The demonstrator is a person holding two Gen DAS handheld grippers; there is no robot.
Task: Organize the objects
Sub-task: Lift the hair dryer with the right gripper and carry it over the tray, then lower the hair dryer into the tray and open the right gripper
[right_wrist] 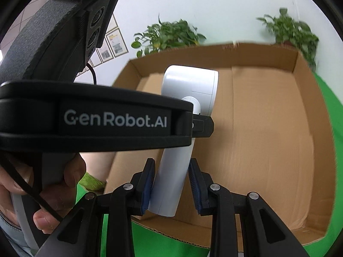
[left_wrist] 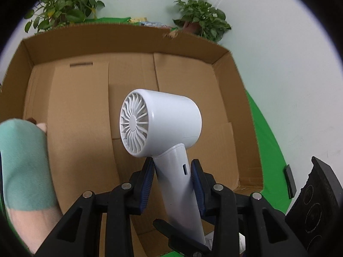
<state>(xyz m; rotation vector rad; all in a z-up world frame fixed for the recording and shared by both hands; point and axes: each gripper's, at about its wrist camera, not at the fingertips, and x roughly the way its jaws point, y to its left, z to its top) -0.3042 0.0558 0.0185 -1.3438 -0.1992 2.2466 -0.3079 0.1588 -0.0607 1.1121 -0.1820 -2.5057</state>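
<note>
A white hair dryer (left_wrist: pixel 169 117) hangs above an open cardboard box (left_wrist: pixel 81 107), its grille turned toward the left wrist camera. My left gripper (left_wrist: pixel 173 171) is shut on the upper part of the handle, a blue pad against each side. Lower on the handle, a black finger of the right gripper (left_wrist: pixel 178 235) crosses in front. In the right wrist view my right gripper (right_wrist: pixel 171 177) is shut on the lower handle of the hair dryer (right_wrist: pixel 190 85). The left gripper's black body (right_wrist: pixel 96 117) fills the left of that view, above the box (right_wrist: pixel 268 128).
The box stands on a green cloth (left_wrist: pixel 268 150). Two potted plants (left_wrist: pixel 62 6) (left_wrist: pixel 199 15) sit behind it against a white wall. A teal-sleeved arm (left_wrist: pixel 23 160) is at the box's left side. A hand (right_wrist: pixel 53 192) grips the left gripper's handle.
</note>
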